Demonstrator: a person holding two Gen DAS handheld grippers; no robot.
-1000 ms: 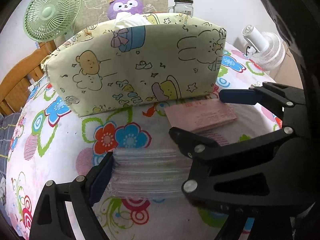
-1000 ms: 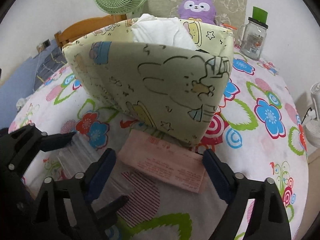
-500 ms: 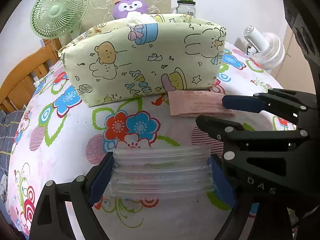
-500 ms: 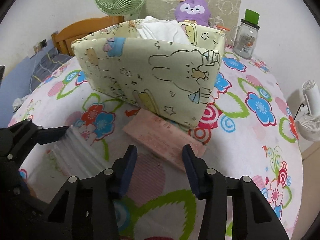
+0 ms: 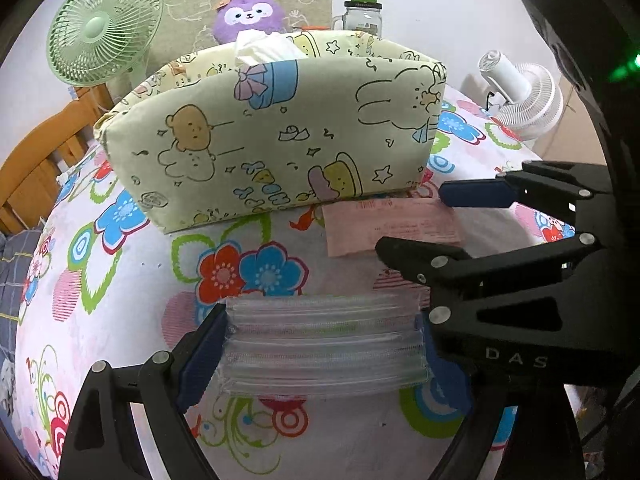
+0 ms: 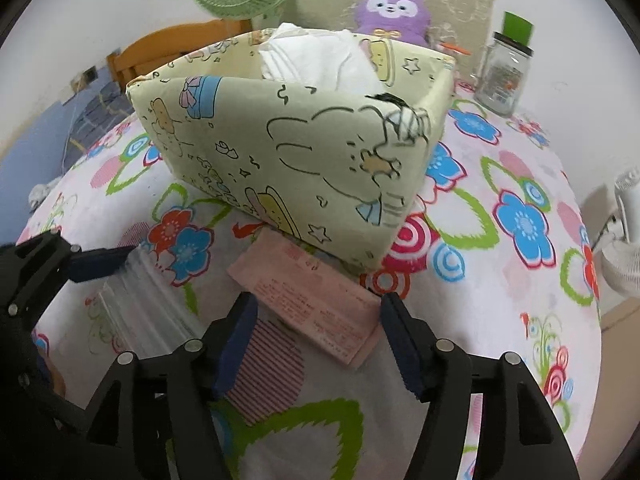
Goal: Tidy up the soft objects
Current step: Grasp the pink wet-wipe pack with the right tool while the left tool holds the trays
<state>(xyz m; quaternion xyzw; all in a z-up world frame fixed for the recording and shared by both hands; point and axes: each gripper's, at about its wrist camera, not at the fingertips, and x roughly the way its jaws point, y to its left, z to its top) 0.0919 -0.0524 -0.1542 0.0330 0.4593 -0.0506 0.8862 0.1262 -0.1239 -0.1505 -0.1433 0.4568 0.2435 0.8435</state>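
A pale green cartoon-print fabric bin point(image 5: 280, 136) stands on the flowered table, with white cloth point(image 5: 264, 46) inside; it also shows in the right wrist view point(image 6: 304, 160). My left gripper point(image 5: 320, 344) is shut on a stack of clear plastic zip bags point(image 5: 324, 344), its pads against both ends of the stack. A pink packet point(image 6: 312, 304) lies flat at the bin's near corner. My right gripper point(image 6: 320, 340) is open just in front of the pink packet, one finger on each side of its near end. The pink packet point(image 5: 388, 226) and the right gripper point(image 5: 472, 232) also show in the left wrist view.
A green fan point(image 5: 104, 26), a purple plush point(image 5: 250, 14) and a glass jar with a green lid point(image 5: 362, 10) stand behind the bin. A white fan point(image 5: 520, 96) is at the right edge. A wooden chair point(image 5: 36, 160) is at the left.
My right gripper narrowed half a second ago and has opened wider again around the pink packet's near end. My left gripper still holds the clear bags in nearly the same place.
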